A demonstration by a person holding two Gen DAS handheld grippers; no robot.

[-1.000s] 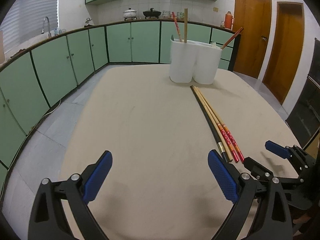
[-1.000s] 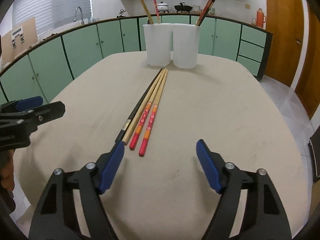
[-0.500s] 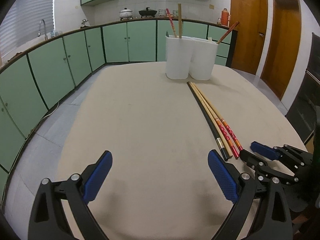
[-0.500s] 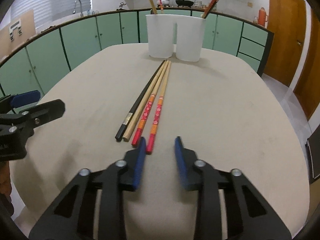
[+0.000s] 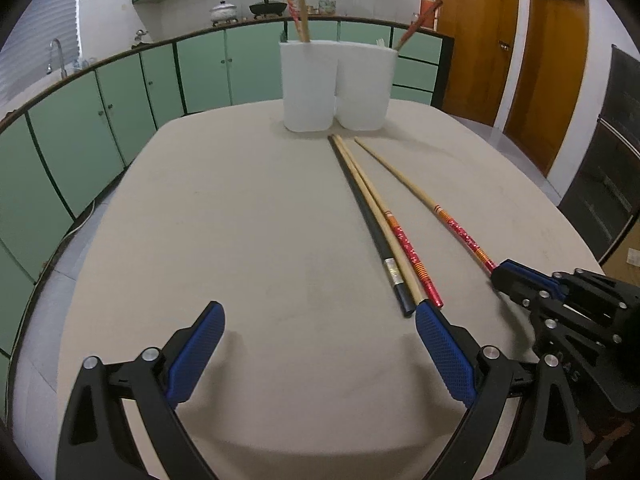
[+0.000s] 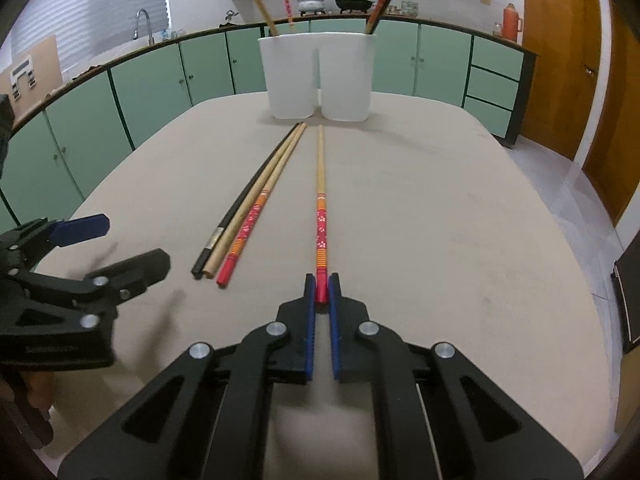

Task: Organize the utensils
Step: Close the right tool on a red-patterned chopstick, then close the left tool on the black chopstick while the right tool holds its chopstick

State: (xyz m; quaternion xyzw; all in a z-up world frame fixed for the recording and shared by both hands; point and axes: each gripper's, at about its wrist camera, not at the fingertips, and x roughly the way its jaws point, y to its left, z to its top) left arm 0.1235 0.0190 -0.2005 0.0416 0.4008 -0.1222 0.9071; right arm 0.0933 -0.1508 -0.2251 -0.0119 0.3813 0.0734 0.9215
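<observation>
Beige table (image 6: 440, 220) bears 3 chopsticks (image 6: 240, 220) left of right tool (image 6: 321, 280), clamped on red-ended chopstick (image 6: 320, 216).

No text, label or number can be read anywhere in view.

This is a home kitchen. Green cabinets (image 6: 152, 92) run under a long curved counter (image 5: 120, 58) with a sink tap (image 6: 142, 24). Cooking pots (image 6: 312, 2) sit on a stove against a white-tiled wall (image 5: 116, 4), and brown wooden doors (image 5: 476, 40) stand to the right. A beige table (image 5: 240, 240) fills the foreground.
</observation>
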